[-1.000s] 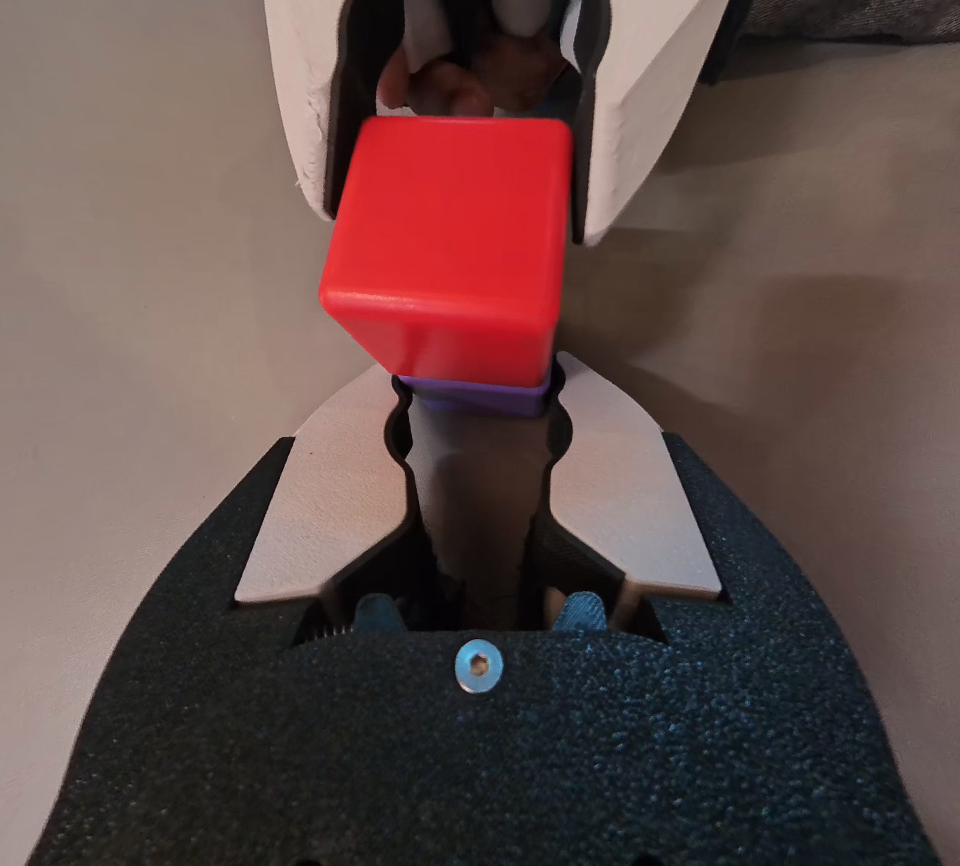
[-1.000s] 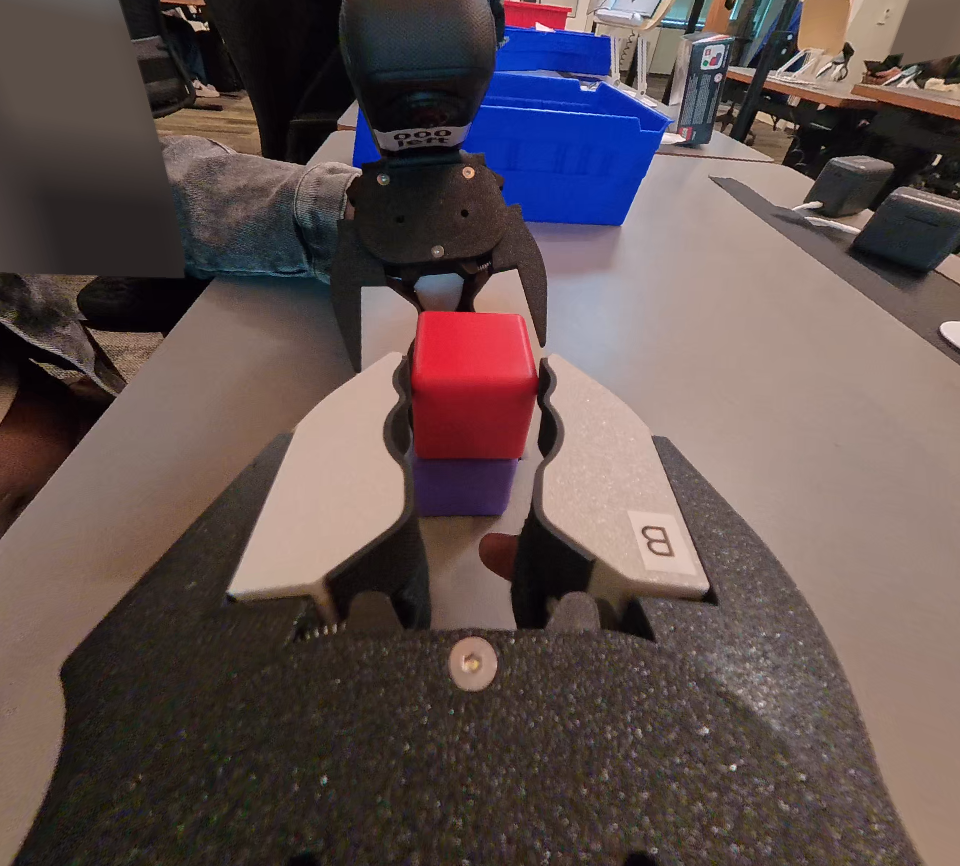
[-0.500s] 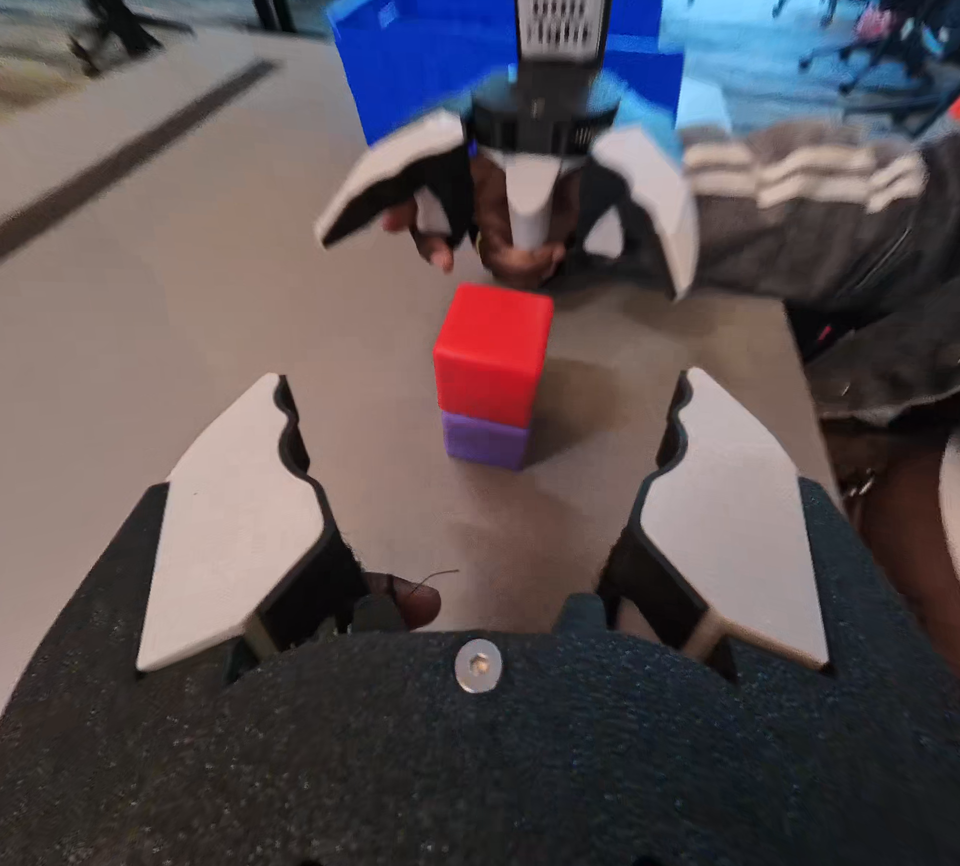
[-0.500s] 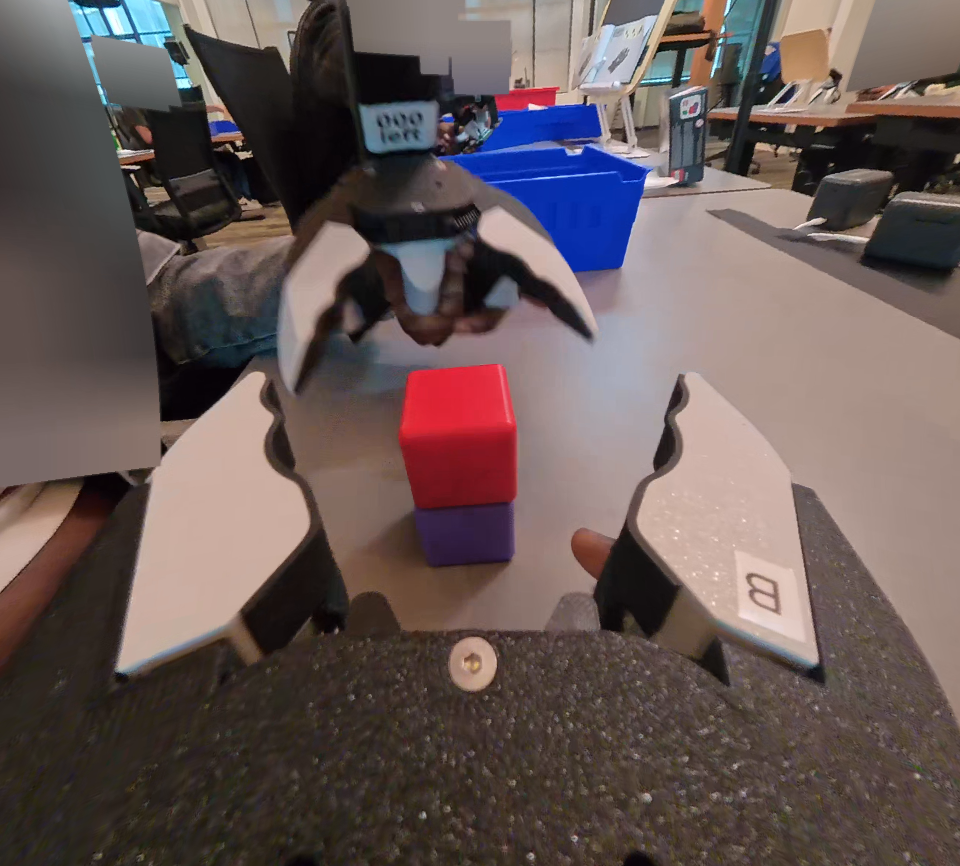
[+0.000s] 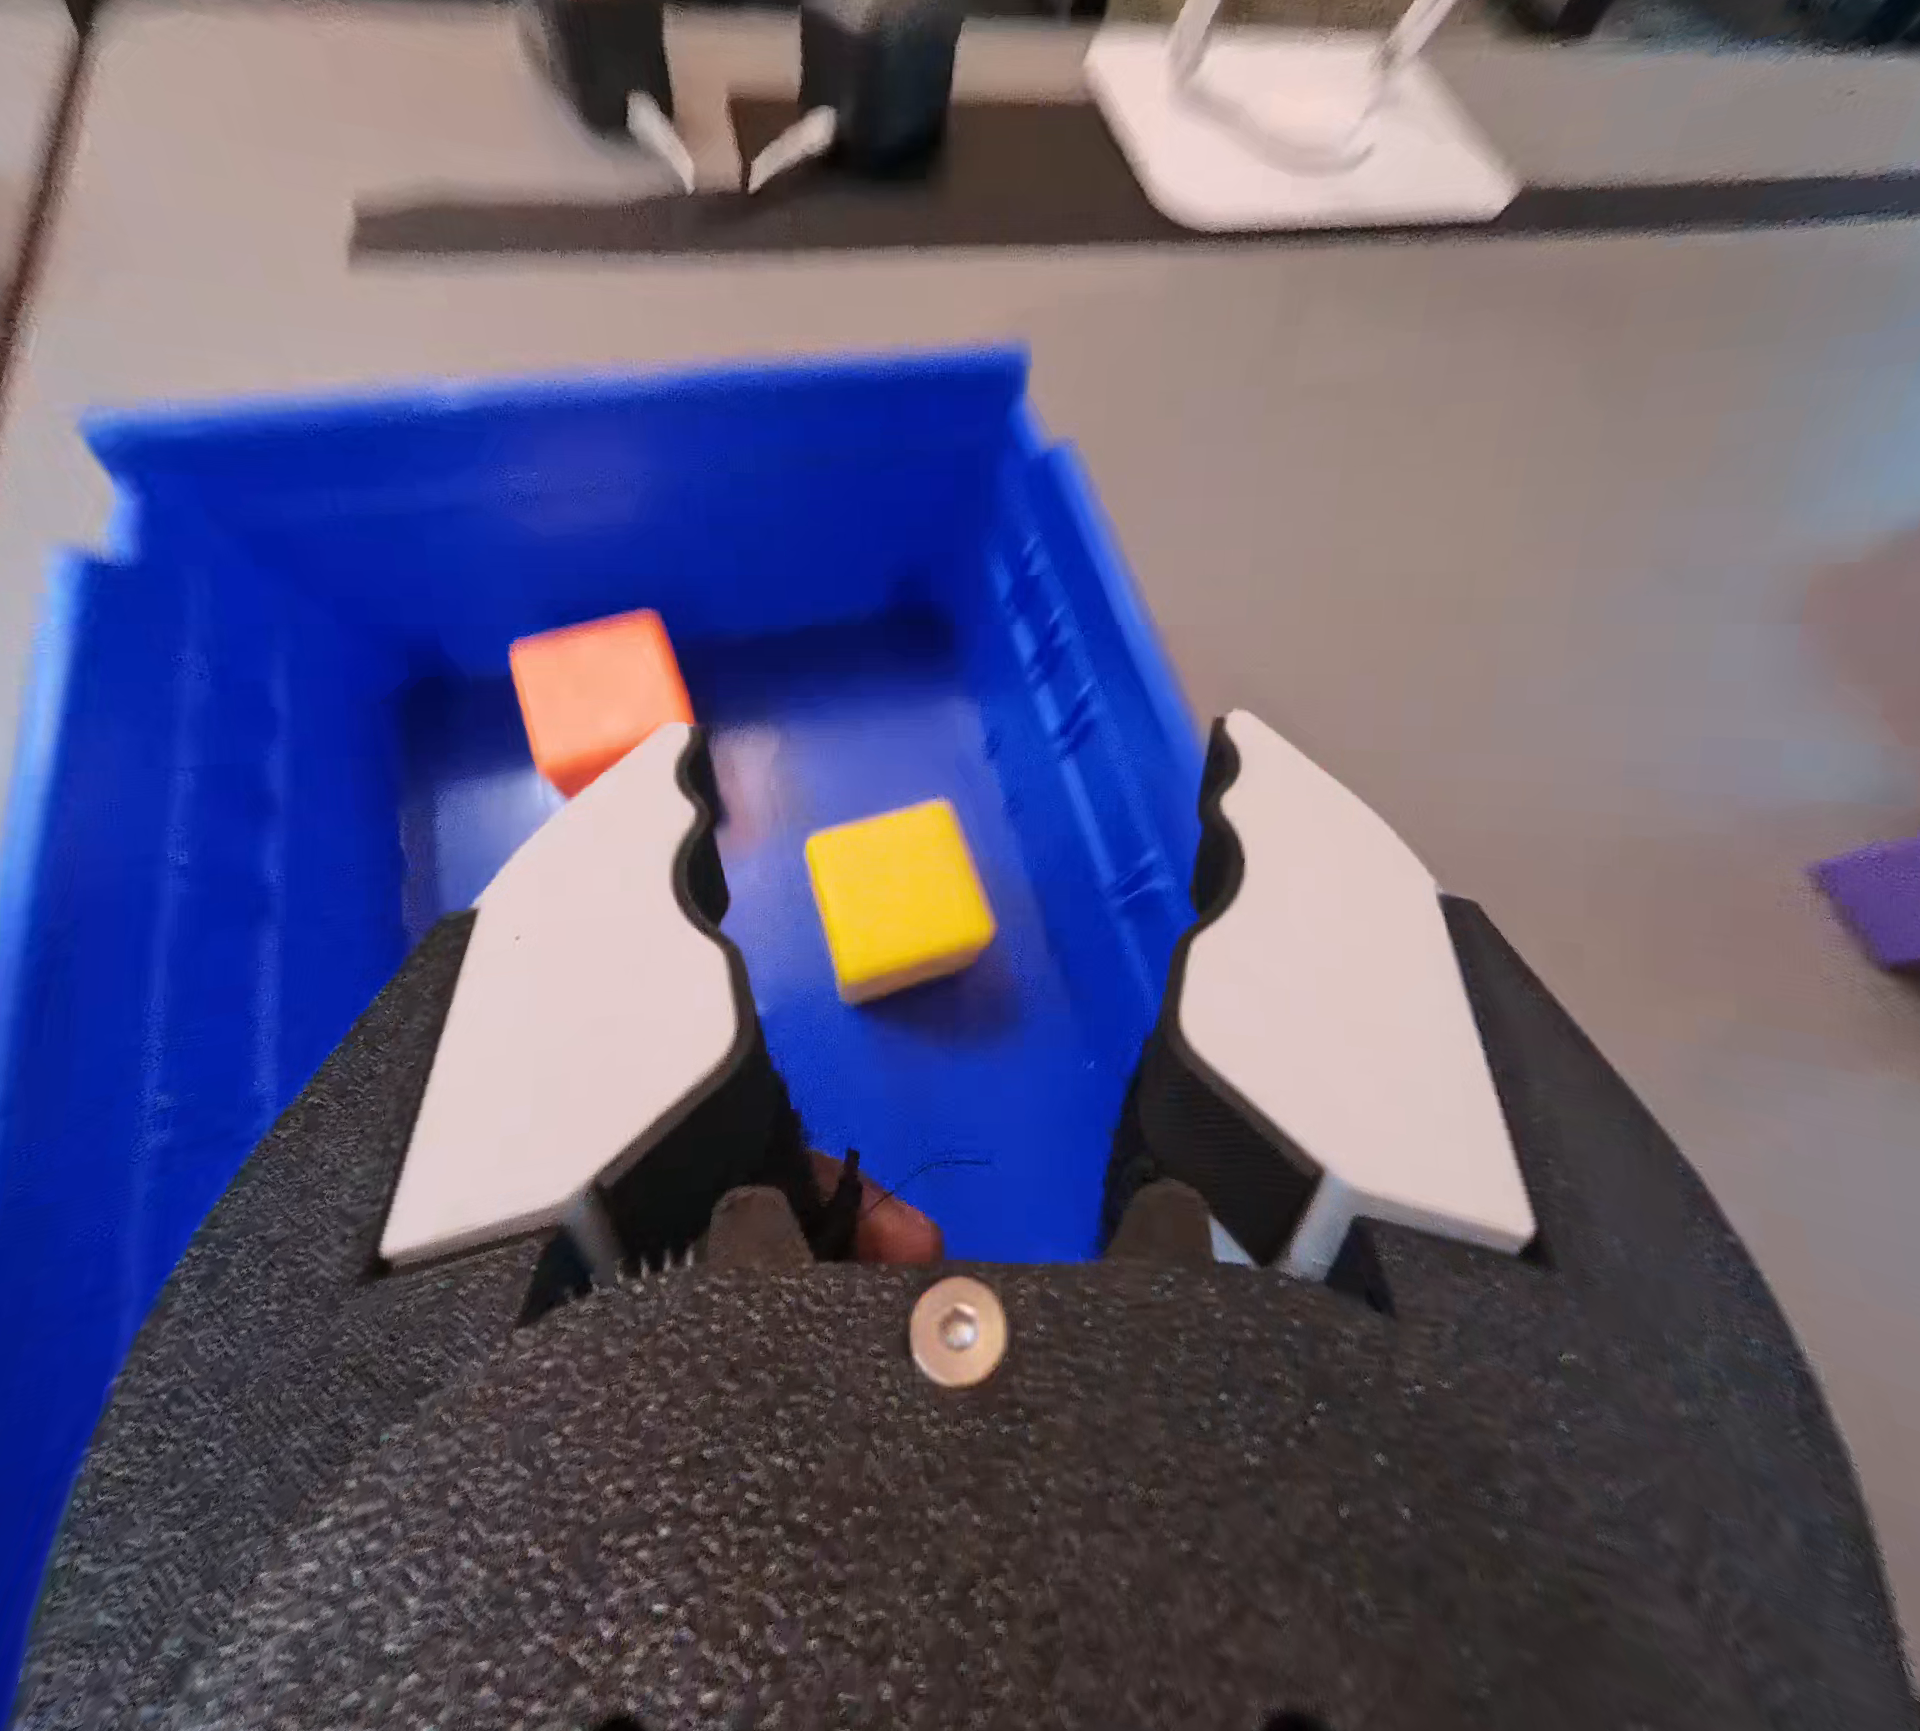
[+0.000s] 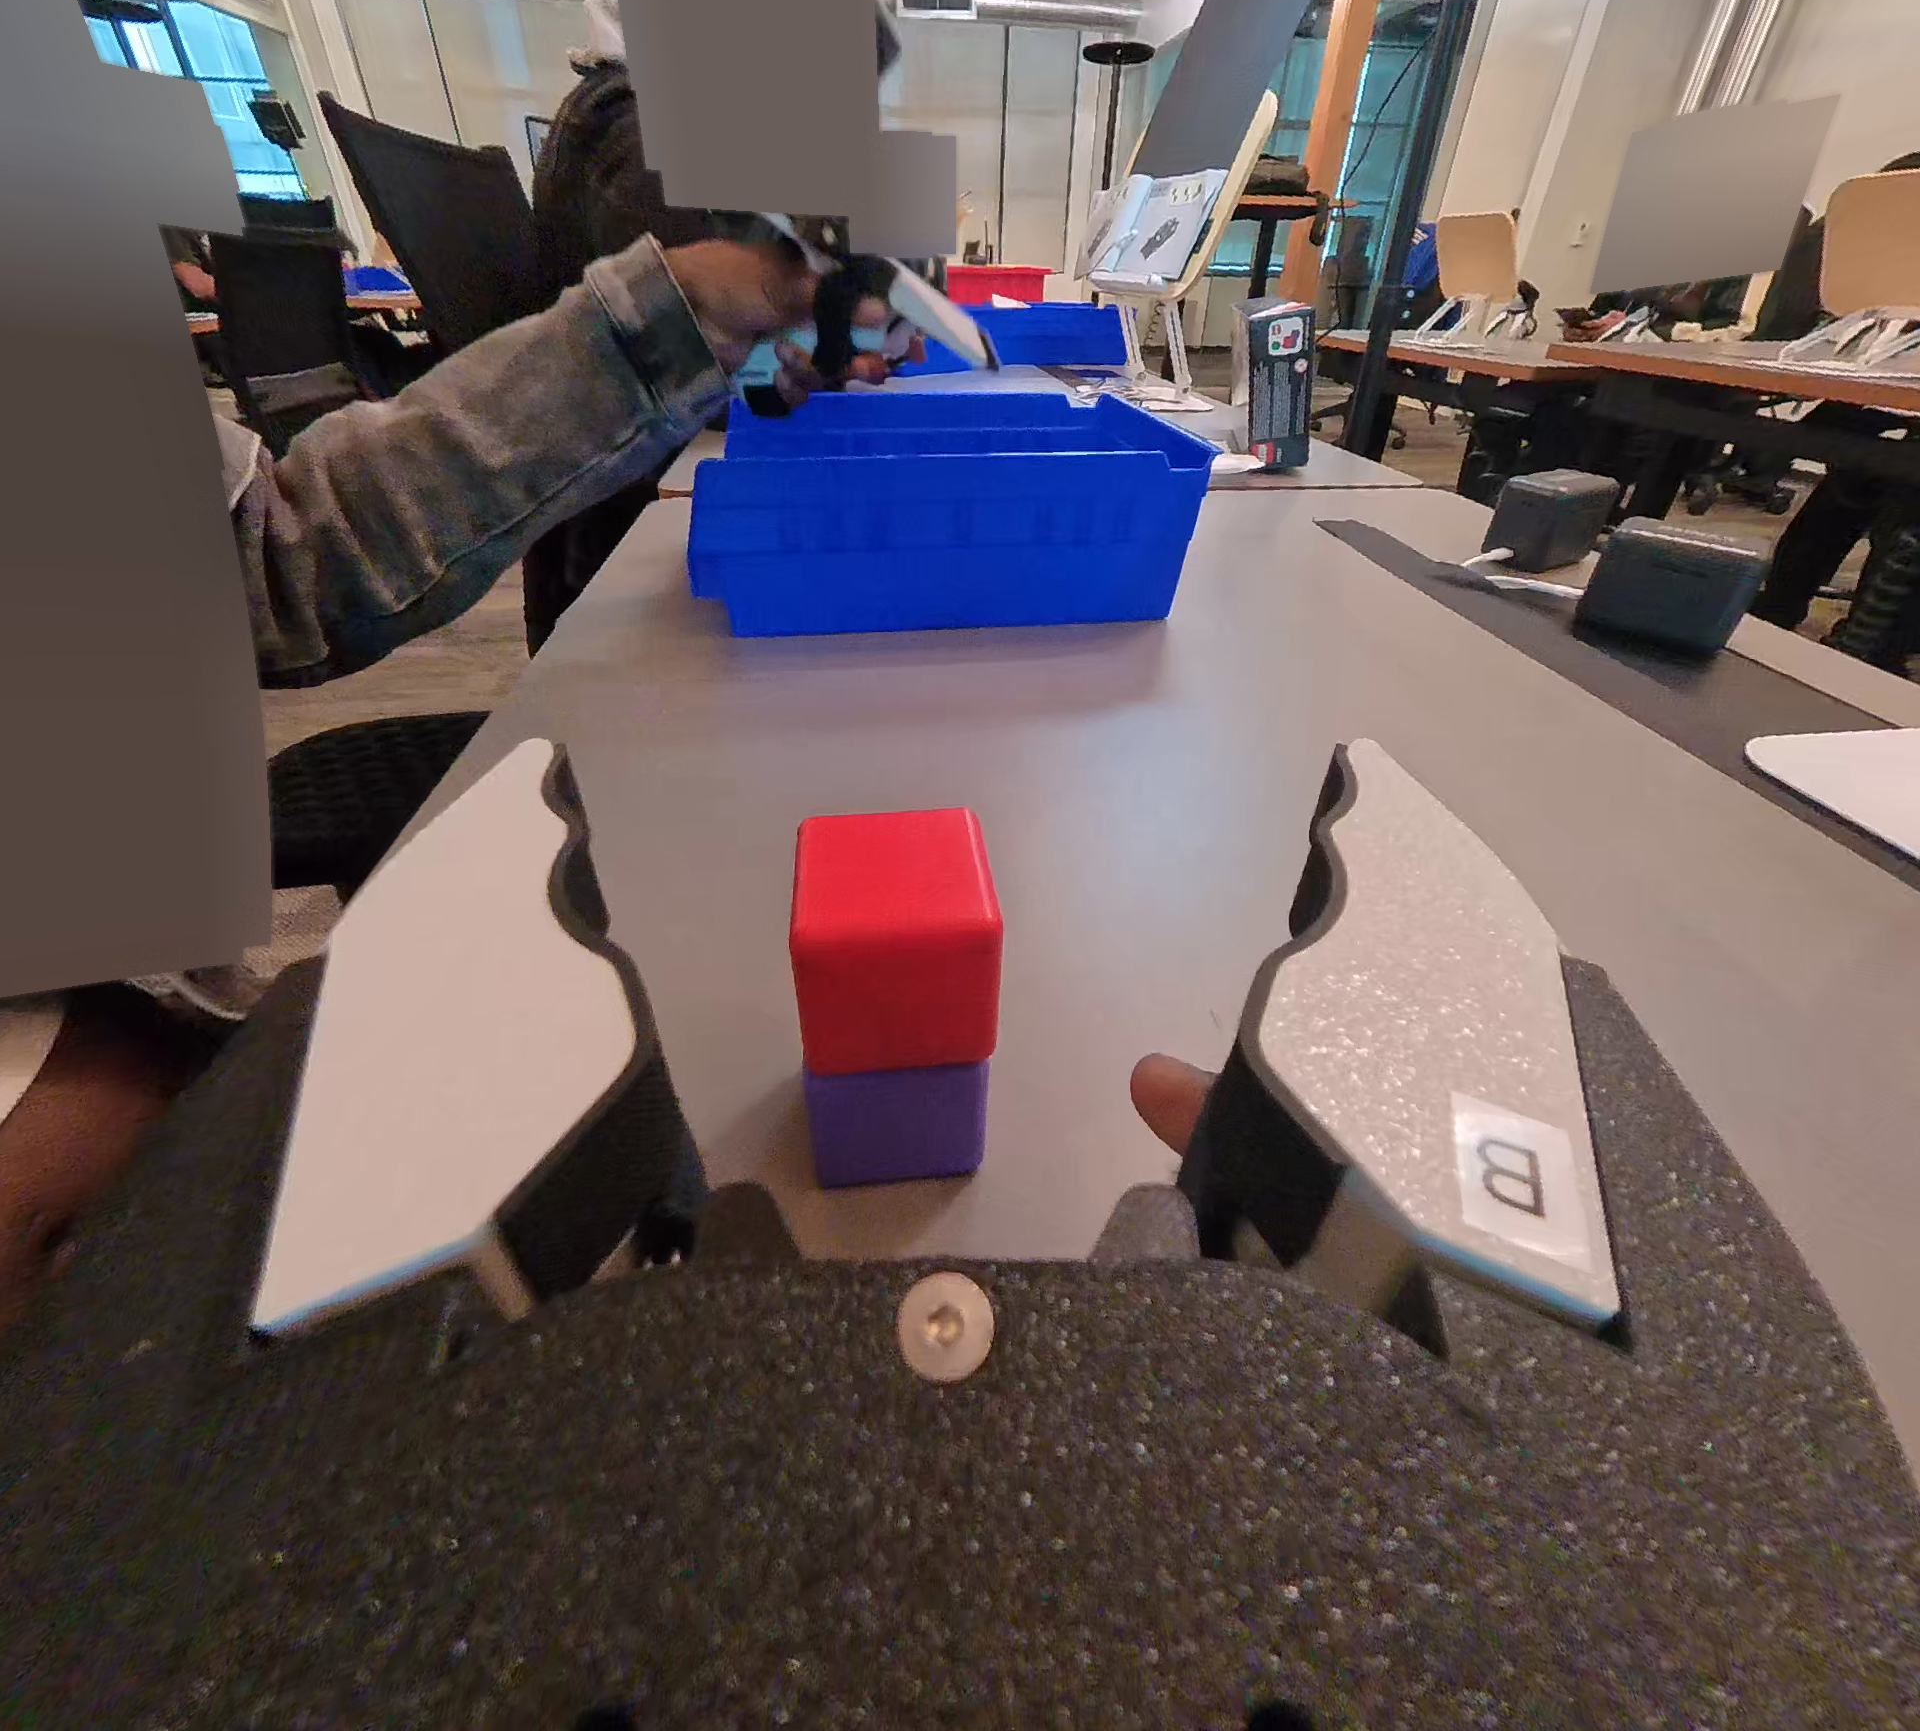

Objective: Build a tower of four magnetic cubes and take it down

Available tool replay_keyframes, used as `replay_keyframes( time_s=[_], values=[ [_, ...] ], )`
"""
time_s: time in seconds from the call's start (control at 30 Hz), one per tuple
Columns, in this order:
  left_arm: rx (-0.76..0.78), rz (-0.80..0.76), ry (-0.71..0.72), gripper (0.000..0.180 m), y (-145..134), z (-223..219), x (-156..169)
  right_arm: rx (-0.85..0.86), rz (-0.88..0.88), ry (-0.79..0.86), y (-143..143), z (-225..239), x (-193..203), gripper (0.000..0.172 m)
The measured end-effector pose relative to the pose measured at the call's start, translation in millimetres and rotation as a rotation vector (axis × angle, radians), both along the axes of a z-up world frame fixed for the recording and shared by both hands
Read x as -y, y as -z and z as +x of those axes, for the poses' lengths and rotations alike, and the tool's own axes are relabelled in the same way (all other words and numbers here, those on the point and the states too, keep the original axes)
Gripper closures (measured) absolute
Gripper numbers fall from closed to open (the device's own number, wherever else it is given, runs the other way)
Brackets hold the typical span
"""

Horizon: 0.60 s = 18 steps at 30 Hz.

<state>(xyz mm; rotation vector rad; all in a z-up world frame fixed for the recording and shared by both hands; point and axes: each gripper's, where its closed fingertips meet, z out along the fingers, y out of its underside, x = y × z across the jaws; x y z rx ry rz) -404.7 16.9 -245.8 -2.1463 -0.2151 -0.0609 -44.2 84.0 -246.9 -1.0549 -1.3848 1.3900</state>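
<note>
Grey table (image 6: 1143,746) in an open office: blue bin (image 6: 935,549) behind a red cube (image 6: 894,933) stacked on a purple cube (image 6: 894,1120); both grippers, left (image 5: 951,808) and right (image 6: 951,840), gape wide, holding nothing.

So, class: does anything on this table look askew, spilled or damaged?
Nothing stands out. The red cube sits squarely on the purple cube, nearly flush. The orange cube and yellow cube lie loose inside the blue bin, unspilled.
</note>
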Motion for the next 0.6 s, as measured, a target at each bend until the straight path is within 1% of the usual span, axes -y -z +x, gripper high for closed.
replay_keyframes(
  time_s=[0.1, 0.17, 0.23, 0.27, 0.3, 0.33, 0.37, 0.4, 0.43, 0.47, 0.53, 0.6],
  values=[
    [-0.033, -0.189, -0.025, 0.089, 60, -8, 3, 0.012, 0.0, 0.007, 4, -1, -2, 0.042],
    [-0.058, -0.272, -0.017, 0.088, 82, -7, 3, 0.02, -0.004, 0.007, 6, -2, -2, 0.043],
    [-0.119, -0.333, -0.024, 0.09, 94, -13, 3, 0.029, 0.005, 0.009, 8, -2, -2, 0.044],
    [-0.135, -0.353, -0.007, 0.104, 99, -13, 3, 0.032, 0.011, 0.009, 8, -2, -2, 0.044],
    [-0.138, -0.367, 0.03, 0.124, 103, -10, 2, 0.033, 0.015, 0.009, 8, -2, -1, 0.044],
    [-0.145, -0.355, 0.037, 0.127, 103, -11, 1, 0.033, 0.018, 0.008, 8, -3, -1, 0.045],
    [-0.156, -0.334, 0.026, 0.128, 100, -15, 1, 0.034, 0.02, 0.009, 8, -3, -1, 0.045],
    [-0.16, -0.282, 0.005, 0.128, 91, -18, 0, 0.035, 0.023, 0.011, 9, -3, -1, 0.046],
    [-0.147, -0.191, -0.016, 0.128, 76, -19, -2, 0.033, 0.026, 0.015, 8, -3, -2, 0.047],
    [-0.118, -0.075, -0.025, 0.128, 56, -17, -4, 0.028, 0.03, 0.02, 7, -3, -2, 0.048],
    [-0.025, 0.215, -0.004, 0.129, 1, 0, -5, 0.0, 0.039, 0.029, 2, -3, -2, 0.052],
    [0.179, 0.513, 0.11, 0.129, -59, 40, 0, -0.047, 0.062, 0.052, -7, -4, -1, 0.055]
  ],
)
